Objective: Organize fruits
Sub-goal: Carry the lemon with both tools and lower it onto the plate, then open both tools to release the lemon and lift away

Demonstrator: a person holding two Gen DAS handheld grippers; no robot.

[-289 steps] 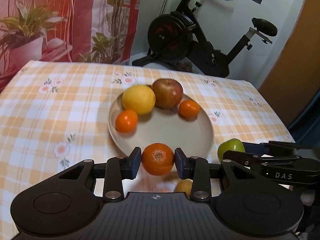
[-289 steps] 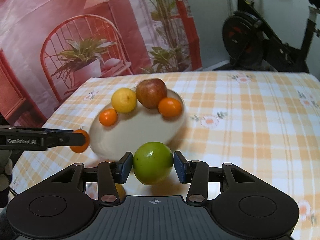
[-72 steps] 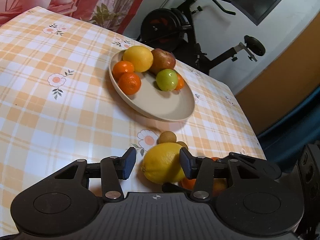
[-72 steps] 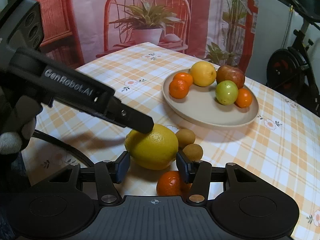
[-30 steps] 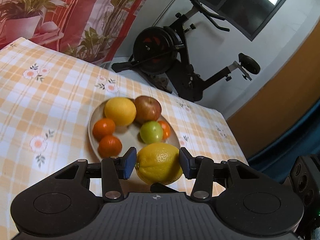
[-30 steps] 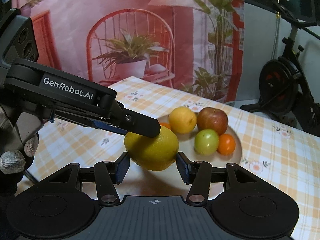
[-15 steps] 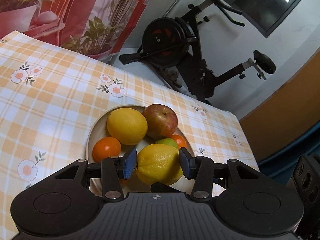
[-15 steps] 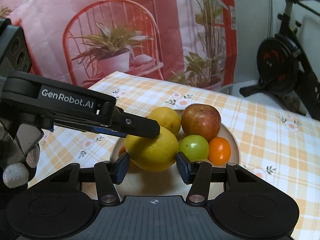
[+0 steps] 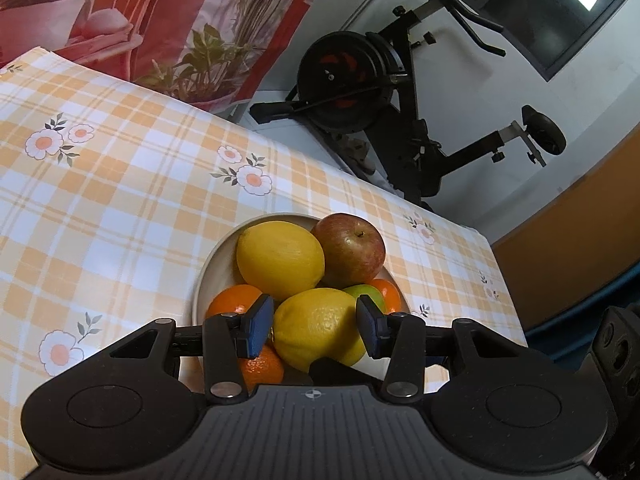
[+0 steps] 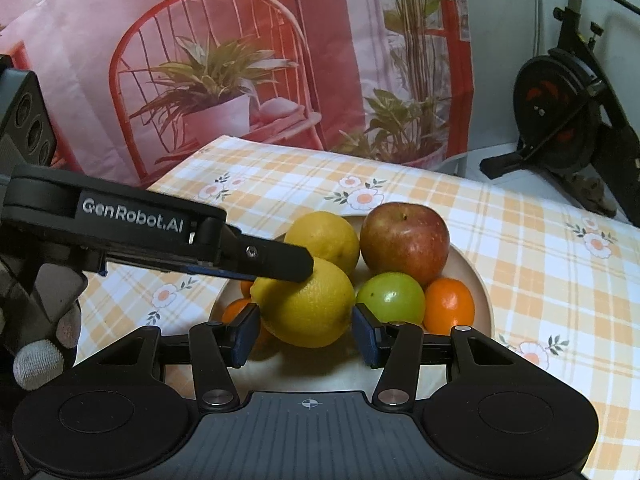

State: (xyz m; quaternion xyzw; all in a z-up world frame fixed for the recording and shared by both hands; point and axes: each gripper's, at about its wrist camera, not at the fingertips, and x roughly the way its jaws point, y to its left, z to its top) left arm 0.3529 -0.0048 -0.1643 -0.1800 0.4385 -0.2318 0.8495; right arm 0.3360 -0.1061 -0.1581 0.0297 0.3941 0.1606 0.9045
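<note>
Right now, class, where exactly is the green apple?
In the right wrist view the green apple lies on the plate, in front of the red apple, between the held lemon and an orange.

exercise bike [image 9: 384, 92] | printed backdrop [image 10: 224, 60] | checked tablecloth [image 9: 120, 200]

Checked-cloth table [image 9: 120, 200] bears a fruit-filled beige plate [image 10: 478, 280]

**Fruit layout at the plate**

A lemon [image 9: 316, 330] sits between the fingers [image 9: 256, 326] over the plate [image 9: 218, 258] on the table [image 9: 120, 200]. Beyond the fingers lie a second lemon [image 9: 280, 258] left and an apple [image 9: 350, 250] right. A mandarin [image 9: 232, 300] lies just left of the fingers.
</note>
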